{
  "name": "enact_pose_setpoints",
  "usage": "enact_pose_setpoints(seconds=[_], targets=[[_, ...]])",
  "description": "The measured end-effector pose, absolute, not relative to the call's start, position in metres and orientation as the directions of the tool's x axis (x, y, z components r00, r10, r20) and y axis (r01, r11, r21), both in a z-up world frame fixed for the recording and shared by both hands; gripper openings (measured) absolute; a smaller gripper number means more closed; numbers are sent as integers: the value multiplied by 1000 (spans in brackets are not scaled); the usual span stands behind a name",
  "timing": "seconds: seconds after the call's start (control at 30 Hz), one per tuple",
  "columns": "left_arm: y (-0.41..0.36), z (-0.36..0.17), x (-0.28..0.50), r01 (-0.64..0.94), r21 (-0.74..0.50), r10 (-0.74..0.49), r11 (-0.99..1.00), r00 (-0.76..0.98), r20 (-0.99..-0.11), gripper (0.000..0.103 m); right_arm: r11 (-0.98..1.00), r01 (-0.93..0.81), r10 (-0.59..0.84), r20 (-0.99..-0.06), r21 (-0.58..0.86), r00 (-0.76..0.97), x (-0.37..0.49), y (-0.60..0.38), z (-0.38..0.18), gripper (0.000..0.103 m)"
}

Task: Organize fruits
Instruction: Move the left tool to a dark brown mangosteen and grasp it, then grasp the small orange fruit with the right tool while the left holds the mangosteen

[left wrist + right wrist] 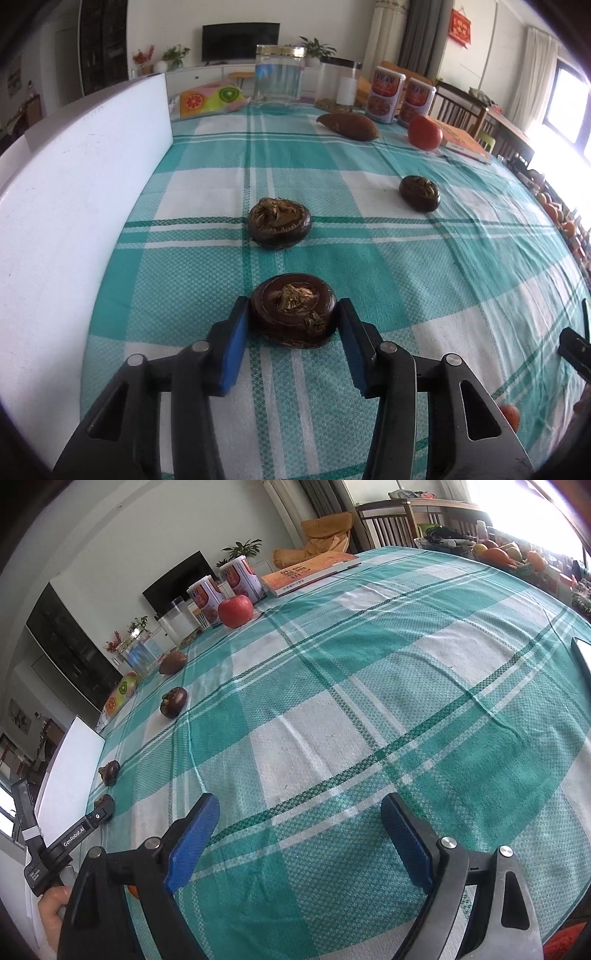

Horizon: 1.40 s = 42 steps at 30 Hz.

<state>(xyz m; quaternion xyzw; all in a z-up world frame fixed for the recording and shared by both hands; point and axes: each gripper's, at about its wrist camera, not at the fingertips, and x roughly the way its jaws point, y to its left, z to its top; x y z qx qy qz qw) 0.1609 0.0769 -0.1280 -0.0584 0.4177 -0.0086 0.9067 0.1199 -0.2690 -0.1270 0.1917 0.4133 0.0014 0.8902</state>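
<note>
We have our left gripper set down over the nearest mangosteen, which sits squarely between its jaws on the checked cloth of the bench. The blue pads lie against its two flanks, left and right, so we read the jaws as narrowed onto the fruit, gripping it across its width with its dried stem cap facing up. It is a squat, round thing with no real long axis, so the hold should not depend on how we turn.

Straight ahead of these jaws lies a second mangosteen, and ahead to the right a third; well beyond are a brown oblong fruit and a red apple. A white board runs along the left of the jaws.

Our left gripper slants down at the bench. Our right gripper also slants down, its jaws wide with only bare cloth between them, well apart from any fruit. The left hand is clearly the nearer, so we judge the lift falls to it.
</note>
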Motion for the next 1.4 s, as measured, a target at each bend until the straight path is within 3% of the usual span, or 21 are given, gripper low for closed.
enact_pose_setpoints(seconds=[0.1,0.2,0.3,0.4,0.5,0.63,0.8,1.4], targets=[[78,-126,152,-5,-105,-77,994,647,-758,49,932,71,223,-717,355,661,118,-257,-123,89],[81,-125,136,22,-118,-105,993,632,-767,49,918,-171,381,-672,359,635,111,-219,-112,89],[84,-126,117,36,-132,-126,991,618,-776,49,877,-408,461,-682,254,567,97,-163,-109,89],[87,-126,100,42,-130,-128,991,614,-779,49,854,-511,411,-733,102,542,86,-122,-118,89],[84,-126,90,31,-106,-102,994,612,-784,49,856,-517,356,-744,18,565,81,-111,-122,89],[78,-127,88,12,-63,-57,998,623,-780,51,883,-468,339,-726,27,598,84,-125,-117,89],[68,-129,89,14,-28,-31,1000,625,-780,64,894,-448,329,-725,31,605,84,-130,-114,89],[68,-132,82,62,-7,-43,998,609,-792,87,887,-461,321,-733,10,601,84,-126,-116,89]])
